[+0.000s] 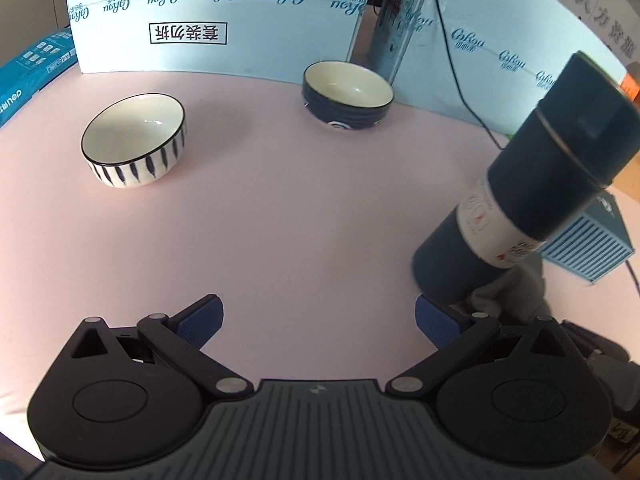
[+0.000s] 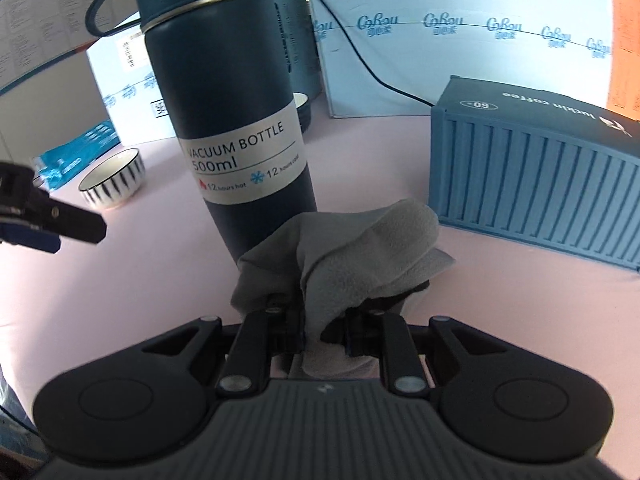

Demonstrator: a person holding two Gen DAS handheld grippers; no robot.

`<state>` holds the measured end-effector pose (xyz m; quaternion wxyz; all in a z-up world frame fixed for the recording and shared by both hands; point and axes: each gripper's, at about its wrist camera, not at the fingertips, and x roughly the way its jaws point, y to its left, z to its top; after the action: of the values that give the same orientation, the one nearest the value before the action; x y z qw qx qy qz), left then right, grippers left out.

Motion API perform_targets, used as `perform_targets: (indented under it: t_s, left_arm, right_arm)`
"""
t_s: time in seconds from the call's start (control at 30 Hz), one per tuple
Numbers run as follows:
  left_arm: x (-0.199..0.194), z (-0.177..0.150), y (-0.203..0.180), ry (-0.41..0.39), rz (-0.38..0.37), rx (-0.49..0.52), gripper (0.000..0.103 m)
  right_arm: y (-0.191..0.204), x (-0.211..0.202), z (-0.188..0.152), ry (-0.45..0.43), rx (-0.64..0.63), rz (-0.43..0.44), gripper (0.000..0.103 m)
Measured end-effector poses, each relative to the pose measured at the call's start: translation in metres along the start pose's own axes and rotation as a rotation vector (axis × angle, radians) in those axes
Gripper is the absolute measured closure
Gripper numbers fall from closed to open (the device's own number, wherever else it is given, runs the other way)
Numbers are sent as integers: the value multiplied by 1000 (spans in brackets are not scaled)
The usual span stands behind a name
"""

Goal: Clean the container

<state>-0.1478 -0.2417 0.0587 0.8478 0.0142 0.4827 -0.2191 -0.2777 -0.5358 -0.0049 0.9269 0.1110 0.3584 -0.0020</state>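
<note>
A dark blue vacuum bottle point(image 2: 236, 120) with a white label stands upright on the pink table; in the left wrist view the bottle point(image 1: 532, 184) rises at the right. My right gripper point(image 2: 324, 328) is shut on a grey cloth point(image 2: 360, 248) that bunches up over its fingers, close in front of the bottle's foot. The cloth point(image 1: 516, 292) also shows behind the bottle's base. My left gripper point(image 1: 320, 316) is open over bare table, nothing between its blue pads; its right pad point(image 1: 434, 322) is near the bottle's base. In the right wrist view the left gripper's fingers point(image 2: 60, 228) enter at the left edge.
A white bowl with blue stripes point(image 1: 134, 140) and a dark blue bowl point(image 1: 347, 94) sit farther back. A blue box shaped like a shipping container point(image 2: 532, 168) stands at the right. Light blue cardboard panels point(image 1: 224, 20) wall the back, a black cable point(image 2: 372, 72) hanging before them.
</note>
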Motion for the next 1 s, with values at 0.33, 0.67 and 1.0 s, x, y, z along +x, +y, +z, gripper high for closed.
perform_targets:
  t_s: [0.33,0.67,1.0]
  left_arm:
    - [12,-4,-40,14,-18,9,0]
    - [15,-5,-47,4,-18,-12,0]
    - [25,-5,-47,53,-35,-30,0]
  right_arm:
    - [-5,-1,6,-16,-69,47,83]
    - [-5,7,0,13,-169,56,81]
    - [-13,2,10,-19,-144,67,81]
